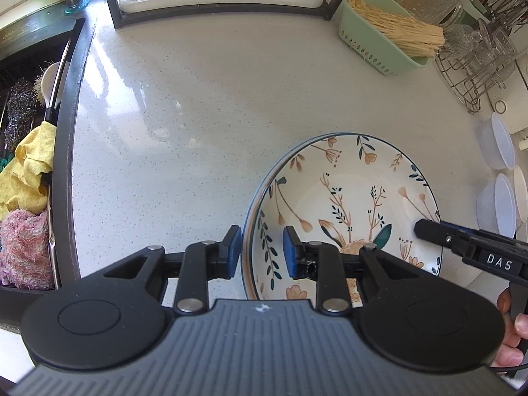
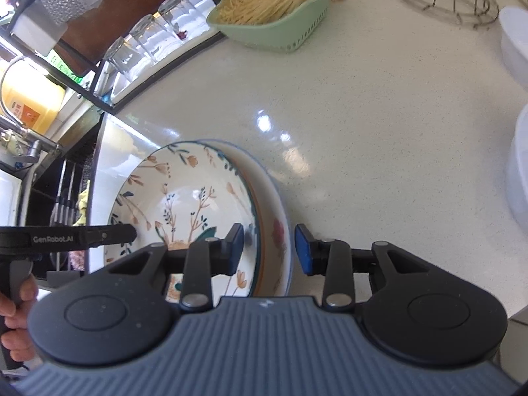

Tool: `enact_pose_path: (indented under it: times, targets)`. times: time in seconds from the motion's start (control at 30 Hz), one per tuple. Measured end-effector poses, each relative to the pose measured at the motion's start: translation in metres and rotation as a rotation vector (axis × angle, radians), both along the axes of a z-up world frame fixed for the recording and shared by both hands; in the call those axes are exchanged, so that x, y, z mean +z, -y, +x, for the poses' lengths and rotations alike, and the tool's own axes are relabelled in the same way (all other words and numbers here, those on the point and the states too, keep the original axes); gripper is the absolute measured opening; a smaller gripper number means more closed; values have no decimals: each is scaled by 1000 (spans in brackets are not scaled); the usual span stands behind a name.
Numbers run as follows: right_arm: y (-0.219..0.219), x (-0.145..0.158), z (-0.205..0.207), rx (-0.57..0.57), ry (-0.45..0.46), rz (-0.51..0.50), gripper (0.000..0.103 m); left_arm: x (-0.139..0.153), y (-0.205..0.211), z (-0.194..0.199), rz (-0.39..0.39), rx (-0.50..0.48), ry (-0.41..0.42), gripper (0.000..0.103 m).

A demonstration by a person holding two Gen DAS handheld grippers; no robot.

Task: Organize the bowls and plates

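The floral plate (image 1: pixel 346 204) sits nested on a second dish (image 2: pixel 275 231) low and right of centre in the left wrist view, on the pale speckled counter (image 1: pixel 198 115), not far from the dark sink edge (image 1: pixel 71 132) at the left of the frame.

The left gripper (image 1: pixel 260 250) straddles the near-left rim: one blue pad stands outside the rim and one inside the well, with daylight on both sides, so it looks slack and is not pinching. The right gripper (image 2: pixel 269 247) does the same at the opposite side, its pads either side of both rims with a visible gap, so it too seems to grip nothing.

My worry is the stack. If the right jaws close where they stand, they would likely catch both rims at once and lift or drag the lower dish along. If only one side bites, the glazed plate could tilt, slip from the pads and clatter down on the dish beneath, perhaps chipping it.

A push towards the left of the frame would send the stack nearer the sink, and the white bowls (image 1: pixel 498 142) at the right edge crowd any swing that way.
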State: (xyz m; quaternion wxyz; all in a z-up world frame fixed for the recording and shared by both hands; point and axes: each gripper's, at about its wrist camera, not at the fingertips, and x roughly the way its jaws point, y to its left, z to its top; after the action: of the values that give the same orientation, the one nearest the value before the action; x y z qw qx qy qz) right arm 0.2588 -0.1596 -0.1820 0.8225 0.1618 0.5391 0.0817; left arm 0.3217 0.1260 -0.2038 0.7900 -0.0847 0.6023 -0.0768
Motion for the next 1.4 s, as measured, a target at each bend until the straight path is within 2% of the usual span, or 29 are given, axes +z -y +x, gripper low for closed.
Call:
enact_pose_path:
  times: [0.2,0.3,0.53,0.73,0.9,1.1,1.4]
  targets:
    - [-3,27,-5,-5,101,-67,38,19,-6,-4,24,21,44,31]
    - [-5,43,-10,-10,149,-79,38,30,-2,-5,30,-8,69,31]
    - [-12,82,-22,-28,251,-97,38,62,14,-11,-2,-79,146,31]
    - [-18,106,-37,-61,304,-125,38,90,22,-16,-41,-114,218,31]
    - [-22,116,-50,-110,339,-154,38,105,34,-27,-42,-188,271,31]
    - [-22,118,-58,-151,344,-179,38,107,42,-40,-78,-227,309,31]
    - [9,119,-55,-110,376,-179,38,117,75,-38,-53,-175,349,31]
